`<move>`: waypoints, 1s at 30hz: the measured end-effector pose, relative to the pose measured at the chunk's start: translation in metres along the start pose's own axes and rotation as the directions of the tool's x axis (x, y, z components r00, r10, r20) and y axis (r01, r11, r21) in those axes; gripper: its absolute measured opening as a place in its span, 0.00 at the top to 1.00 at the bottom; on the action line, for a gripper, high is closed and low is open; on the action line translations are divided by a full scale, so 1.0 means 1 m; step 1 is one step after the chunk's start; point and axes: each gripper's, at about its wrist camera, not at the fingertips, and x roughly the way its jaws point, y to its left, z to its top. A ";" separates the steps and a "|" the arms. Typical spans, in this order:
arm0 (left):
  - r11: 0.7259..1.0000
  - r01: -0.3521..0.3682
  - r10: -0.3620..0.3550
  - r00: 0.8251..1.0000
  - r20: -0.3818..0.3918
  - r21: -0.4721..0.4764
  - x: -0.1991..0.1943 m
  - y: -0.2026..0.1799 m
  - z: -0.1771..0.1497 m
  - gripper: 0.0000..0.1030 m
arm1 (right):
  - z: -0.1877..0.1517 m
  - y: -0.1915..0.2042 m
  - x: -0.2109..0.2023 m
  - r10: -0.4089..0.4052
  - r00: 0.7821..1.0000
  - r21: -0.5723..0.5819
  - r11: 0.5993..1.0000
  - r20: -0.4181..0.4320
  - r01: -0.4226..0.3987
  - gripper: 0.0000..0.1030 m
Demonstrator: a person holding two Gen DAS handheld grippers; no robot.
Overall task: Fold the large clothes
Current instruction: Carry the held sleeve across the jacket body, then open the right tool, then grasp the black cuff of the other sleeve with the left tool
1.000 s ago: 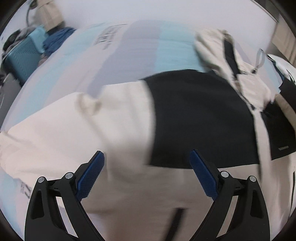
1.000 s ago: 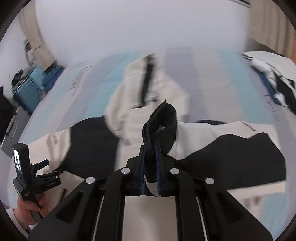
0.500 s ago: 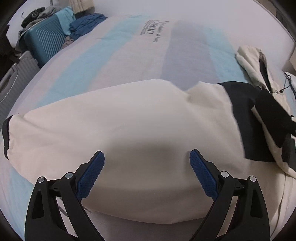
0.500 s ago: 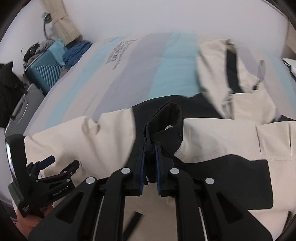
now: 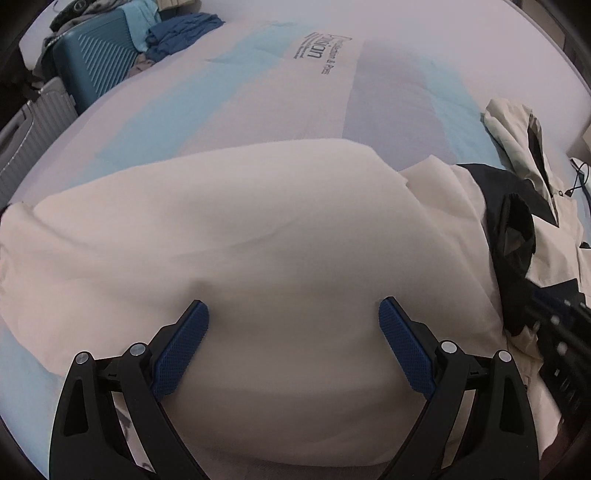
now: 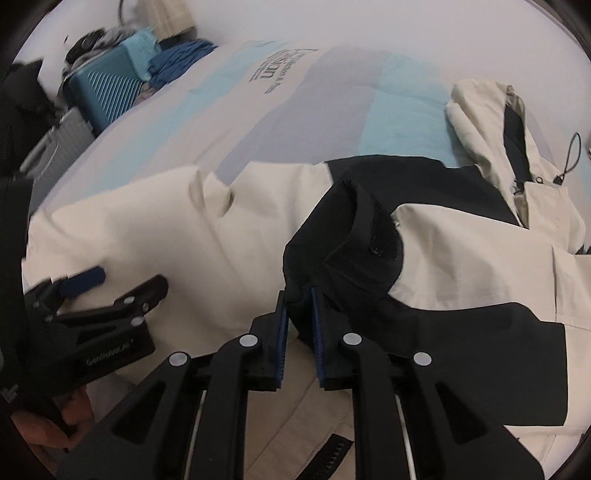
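Note:
A cream and black hooded jacket [image 5: 258, 229] lies spread on the striped mattress [image 5: 258, 92]. My left gripper [image 5: 293, 306] hovers low over a plain cream panel, open wide with nothing between its fingers. The right wrist view shows this left gripper [image 6: 125, 282] at the left, over the cream cloth [image 6: 147, 229]. My right gripper [image 6: 298, 295] pinches the black sleeve cuff [image 6: 351, 236] and holds it over the jacket's body. Its jaws are opening slightly, and the cuff still sits between the pads. The hood [image 6: 491, 110] lies at the far right. The right gripper [image 5: 535, 302] shows blurred at the left wrist view's right edge.
A teal suitcase [image 5: 92, 66] and a grey one [image 5: 29, 125] stand beside the bed at the far left, with blue clothes [image 5: 177, 33] piled behind. A person's hand [image 6: 48, 424] holds the left gripper. Bare mattress [image 6: 295, 110] lies beyond the jacket.
Both grippers swept left across the jacket and sank. The right one carried the black cuff over the jacket's body. The left one now hangs over plain cream cloth instead of the black panel.

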 end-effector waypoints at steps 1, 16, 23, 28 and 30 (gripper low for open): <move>1.000 -0.004 0.004 1.000 0.002 0.001 0.001 0.000 -0.001 0.11 | -0.002 0.003 0.000 -0.009 1.000 -0.020 1.000 0.007 0.009 0.87; 0.995 -0.057 0.056 0.998 -0.006 -0.076 -0.020 0.050 -0.011 0.10 | -0.008 -0.006 -0.068 -0.013 1.000 -0.045 0.999 0.021 0.014 0.50; 0.965 -0.169 0.171 0.985 -0.003 -0.199 -0.040 0.152 -0.018 0.07 | -0.020 -0.051 -0.063 -0.111 0.993 0.012 0.994 -0.050 0.112 0.50; 0.929 -0.194 0.195 0.980 -0.031 -0.314 -0.046 0.217 -0.017 0.06 | -0.023 -0.069 -0.059 -0.167 0.983 0.003 0.986 -0.080 0.168 0.50; 0.923 -0.178 0.179 0.983 -0.031 -0.340 -0.048 0.237 -0.014 0.06 | -0.022 -0.075 -0.058 -0.181 0.980 0.012 0.983 -0.084 0.183 0.50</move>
